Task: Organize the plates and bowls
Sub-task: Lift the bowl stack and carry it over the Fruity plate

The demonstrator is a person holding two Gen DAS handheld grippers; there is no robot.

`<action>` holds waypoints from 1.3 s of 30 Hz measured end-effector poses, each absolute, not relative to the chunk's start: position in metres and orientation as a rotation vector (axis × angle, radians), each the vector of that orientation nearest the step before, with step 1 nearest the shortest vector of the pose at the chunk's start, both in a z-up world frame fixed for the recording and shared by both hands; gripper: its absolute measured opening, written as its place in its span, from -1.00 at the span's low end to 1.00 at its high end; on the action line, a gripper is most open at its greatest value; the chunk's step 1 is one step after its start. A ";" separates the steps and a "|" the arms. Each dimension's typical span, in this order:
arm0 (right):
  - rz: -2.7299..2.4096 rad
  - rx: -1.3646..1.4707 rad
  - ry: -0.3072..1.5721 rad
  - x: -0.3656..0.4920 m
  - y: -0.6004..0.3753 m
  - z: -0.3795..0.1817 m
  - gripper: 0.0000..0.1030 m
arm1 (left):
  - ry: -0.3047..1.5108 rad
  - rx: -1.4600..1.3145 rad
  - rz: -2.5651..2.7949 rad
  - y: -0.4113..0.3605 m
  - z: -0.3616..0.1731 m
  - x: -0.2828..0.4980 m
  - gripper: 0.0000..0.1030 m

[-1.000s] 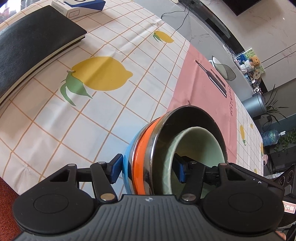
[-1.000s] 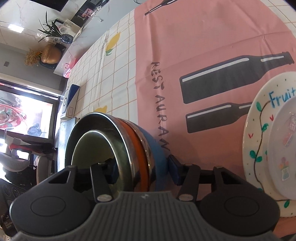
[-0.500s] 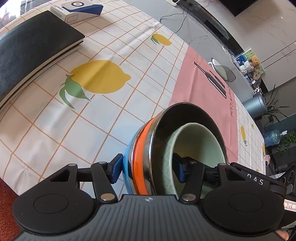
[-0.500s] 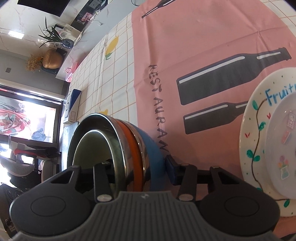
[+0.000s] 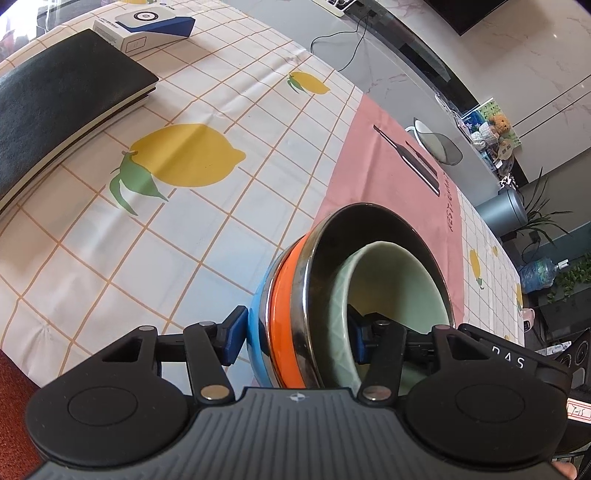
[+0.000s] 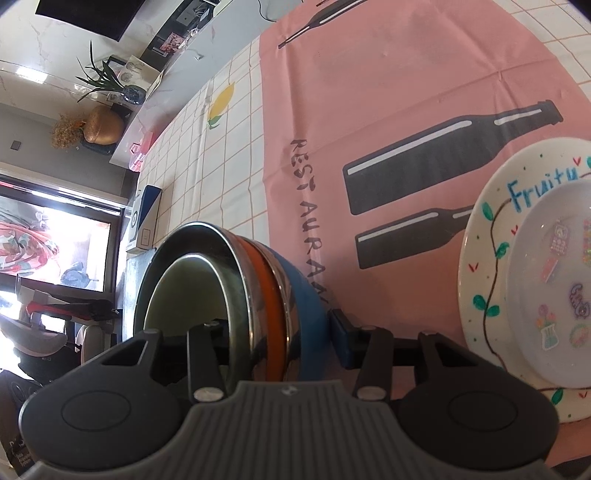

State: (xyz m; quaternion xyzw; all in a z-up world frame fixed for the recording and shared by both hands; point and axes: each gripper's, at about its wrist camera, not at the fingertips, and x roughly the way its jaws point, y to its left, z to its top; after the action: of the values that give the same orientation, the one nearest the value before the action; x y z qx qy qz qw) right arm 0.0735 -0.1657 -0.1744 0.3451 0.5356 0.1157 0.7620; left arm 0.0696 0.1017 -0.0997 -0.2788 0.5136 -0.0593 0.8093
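Observation:
A nested stack of bowls is held above the table: blue outermost, then orange, a steel bowl, and a pale green bowl inside. My left gripper is shut on one side of the stack's rim, one finger outside the blue bowl, one inside the green bowl. My right gripper is shut on the opposite rim of the same stack. Two stacked plates lie at the right: a cream plate lettered "Fruity" with a smaller white plate on it.
A pink placemat with bottle prints lies on the lemon-print tablecloth. A black notebook and a blue-white box sit at the far left. A small mirror stands beyond the table.
Both grippers have carried the bowl stack a little; the table looks slightly farther away in the left view, and the plates have shifted a little left in the right view. Both grips are unchanged.

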 end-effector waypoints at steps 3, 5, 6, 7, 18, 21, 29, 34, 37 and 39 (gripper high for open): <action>0.251 0.762 1.152 0.071 -0.172 -0.169 -0.12 | 1.087 -0.577 -0.137 0.093 -0.091 0.068 0.20; 0.251 0.770 1.139 0.068 -0.179 -0.165 -0.12 | 1.081 -0.574 -0.152 0.085 -0.085 0.068 0.20; 0.249 0.771 1.129 0.066 -0.183 -0.162 -0.12 | 1.079 -0.575 -0.161 0.081 -0.082 0.068 0.20; 0.246 0.771 1.117 0.064 -0.188 -0.158 -0.12 | 1.078 -0.575 -0.173 0.075 -0.079 0.069 0.20; 0.159 0.794 1.015 0.032 -0.277 -0.127 -0.12 | 1.073 -0.518 -0.327 -0.017 -0.062 0.069 0.19; 0.129 0.804 1.001 0.024 -0.303 -0.125 -0.12 | 1.079 -0.497 -0.356 -0.036 -0.063 0.068 0.19; 0.074 0.821 1.008 0.006 -0.339 -0.131 -0.12 | 1.123 -0.486 -0.396 -0.067 -0.074 0.065 0.19; 0.065 0.837 1.018 0.005 -0.349 -0.140 -0.12 | 1.142 -0.478 -0.396 -0.074 -0.081 0.066 0.19; 0.062 0.836 1.029 0.006 -0.350 -0.144 -0.12 | 1.158 -0.481 -0.391 -0.074 -0.086 0.066 0.19; 0.062 0.838 1.037 0.007 -0.350 -0.148 -0.12 | 1.167 -0.480 -0.388 -0.074 -0.089 0.066 0.19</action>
State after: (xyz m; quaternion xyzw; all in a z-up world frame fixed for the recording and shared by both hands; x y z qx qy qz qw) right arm 0.0066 -0.3504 -0.1482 0.3885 0.4810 0.0287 0.7854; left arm 0.0662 -0.0742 -0.0887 -0.2231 0.5420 -0.1804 0.7898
